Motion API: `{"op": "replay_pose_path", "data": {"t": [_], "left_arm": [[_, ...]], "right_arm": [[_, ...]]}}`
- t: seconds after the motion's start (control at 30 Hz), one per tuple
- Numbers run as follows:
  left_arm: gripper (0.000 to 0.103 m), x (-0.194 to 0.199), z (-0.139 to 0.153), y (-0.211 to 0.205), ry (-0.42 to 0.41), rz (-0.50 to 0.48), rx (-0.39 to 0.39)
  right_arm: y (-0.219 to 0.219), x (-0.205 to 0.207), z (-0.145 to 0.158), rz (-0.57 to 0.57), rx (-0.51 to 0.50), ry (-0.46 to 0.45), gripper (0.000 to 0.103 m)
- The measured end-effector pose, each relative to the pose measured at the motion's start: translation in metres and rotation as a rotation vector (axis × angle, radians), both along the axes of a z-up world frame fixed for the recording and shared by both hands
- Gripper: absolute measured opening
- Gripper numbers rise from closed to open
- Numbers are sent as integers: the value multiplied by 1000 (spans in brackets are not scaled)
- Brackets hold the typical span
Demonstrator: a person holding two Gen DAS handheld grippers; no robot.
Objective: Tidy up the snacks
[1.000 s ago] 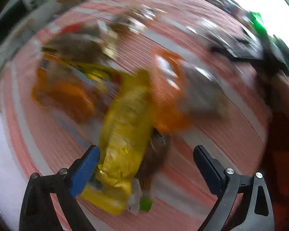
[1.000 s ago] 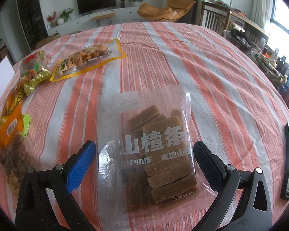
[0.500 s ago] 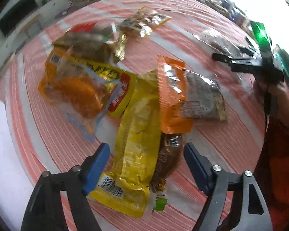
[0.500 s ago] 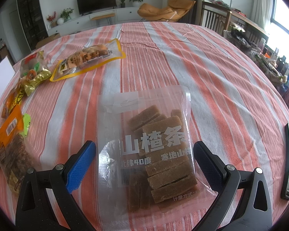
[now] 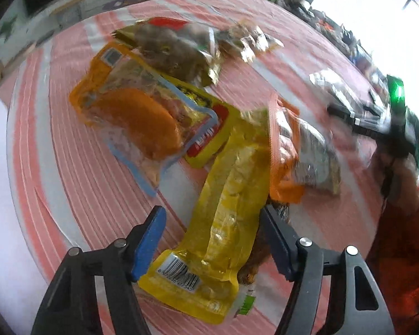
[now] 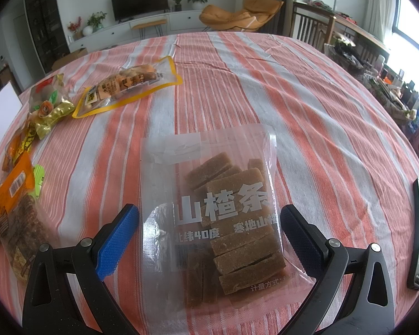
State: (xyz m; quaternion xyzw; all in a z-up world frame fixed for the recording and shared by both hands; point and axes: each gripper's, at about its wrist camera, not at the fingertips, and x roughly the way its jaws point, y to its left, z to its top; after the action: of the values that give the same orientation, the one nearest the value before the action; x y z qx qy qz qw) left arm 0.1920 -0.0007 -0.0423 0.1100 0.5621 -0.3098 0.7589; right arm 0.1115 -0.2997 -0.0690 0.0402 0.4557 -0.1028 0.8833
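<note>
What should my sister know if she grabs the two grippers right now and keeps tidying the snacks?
Left gripper: open, straddling the yellow packet, not squeezing yet.
Right gripper: open, around the clear bag of brown bars, which lies flat on the striped tablecloth.
Other snacks lie in an overlapping heap ahead of the left gripper: orange pouch, blue-edged bag. The yellow-rimmed bag lies apart.
Done: nothing looks sorted.
Left: probably close on each packet and group them.

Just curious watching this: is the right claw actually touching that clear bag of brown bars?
Apart. In the right wrist view, striped cloth shows between each of the right gripper's blue fingers and the clear bag edges.
</note>
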Motion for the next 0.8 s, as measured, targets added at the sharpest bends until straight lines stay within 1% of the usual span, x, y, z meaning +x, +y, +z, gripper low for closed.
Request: {"op": "replay_pose_path", "data": {"t": [0.07, 0.1, 0.2, 0.23, 0.3, 0.37, 0.4, 0.47, 0.5, 0.53, 0.57, 0.6, 0.63, 0.67, 0.73, 0.77, 0.8], "left_arm": [[60, -1, 2, -2, -16, -8, 13], [49, 0, 0, -2, -11, -2, 18], [46, 6, -2, 6, 5, 40, 3], [27, 7, -2, 10, -5, 62, 16], [26, 11, 0, 19, 0, 117, 30], [27, 9, 3, 21, -32, 152, 81], [27, 7, 4, 20, -53, 154, 110], [33, 4, 4, 17, -94, 116, 150], [50, 4, 4, 13, -126, 90, 195], [71, 6, 5, 10, -159, 68, 245], [80, 7, 5, 6, -184, 51, 274], [86, 9, 5, 2, -211, 16, 299], [86, 11, 5, -1, -213, -5, 304], [86, 15, 4, -4, -185, -33, 300], [85, 17, -1, -7, -98, -84, 262], [83, 14, -4, -12, -73, -116, 262], [76, 11, -7, -17, -68, -144, 275]], "right_arm": [[0, 0, 0, 0, 0, 0, 102], [0, 0, 0, 0, -1, 0, 102], [0, 0, 0, 0, -1, 0, 102], [0, 0, 0, 0, -1, 0, 102], [0, 0, 0, 0, -2, 0, 102], [0, 0, 0, 0, -3, 0, 102], [0, 0, 0, 0, -3, 0, 102], [0, 0, 0, 0, -4, 0, 102], [0, -1, 0, 0, -4, 0, 102], [0, -1, 0, 0, -4, 0, 102], [0, -1, 0, 0, -4, 0, 102], [0, -1, 0, 0, -4, 0, 102], [0, -1, 0, 0, -4, 0, 102], [0, -1, 0, 0, -5, 0, 102], [0, -1, 0, 0, -5, 0, 102], [0, -1, 0, 0, -6, 0, 102], [0, -1, 0, 0, -6, 0, 102]]}}
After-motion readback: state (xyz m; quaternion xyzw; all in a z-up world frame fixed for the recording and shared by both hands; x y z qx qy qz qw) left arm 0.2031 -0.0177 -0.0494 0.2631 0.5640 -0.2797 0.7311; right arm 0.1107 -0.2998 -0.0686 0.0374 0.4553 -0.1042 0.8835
